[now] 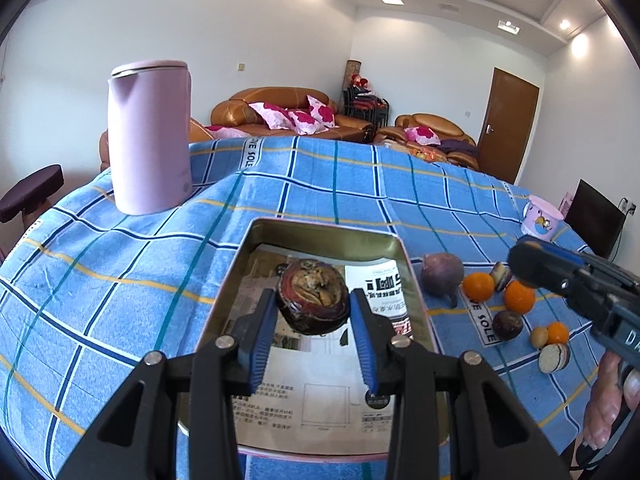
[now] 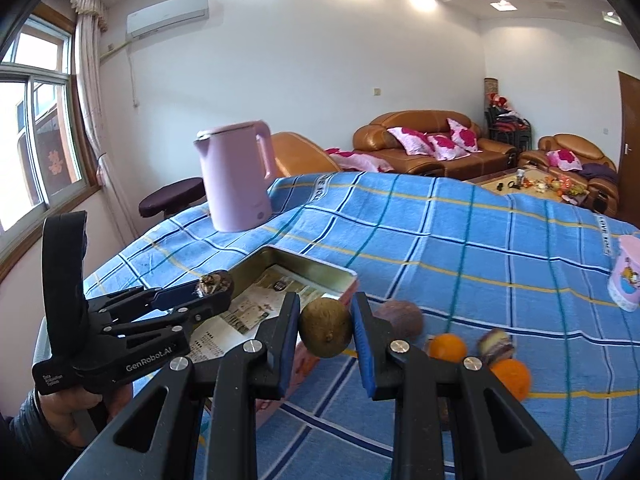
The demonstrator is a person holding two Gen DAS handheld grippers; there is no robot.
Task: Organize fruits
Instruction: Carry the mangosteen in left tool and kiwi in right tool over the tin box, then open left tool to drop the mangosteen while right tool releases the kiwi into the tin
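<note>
My left gripper is shut on a dark purple mangosteen and holds it above the metal tin, which is lined with newspaper. In the right wrist view the left gripper hangs over the tin with the mangosteen in it. My right gripper is shut on a round brown-green fruit, just right of the tin and above the cloth. Loose fruits lie on the cloth to the right: a purple fruit, oranges and passion fruit.
A pink kettle stands at the far left of the blue checked tablecloth. A pink cup stands at the far right. Sofas and a door lie beyond the table.
</note>
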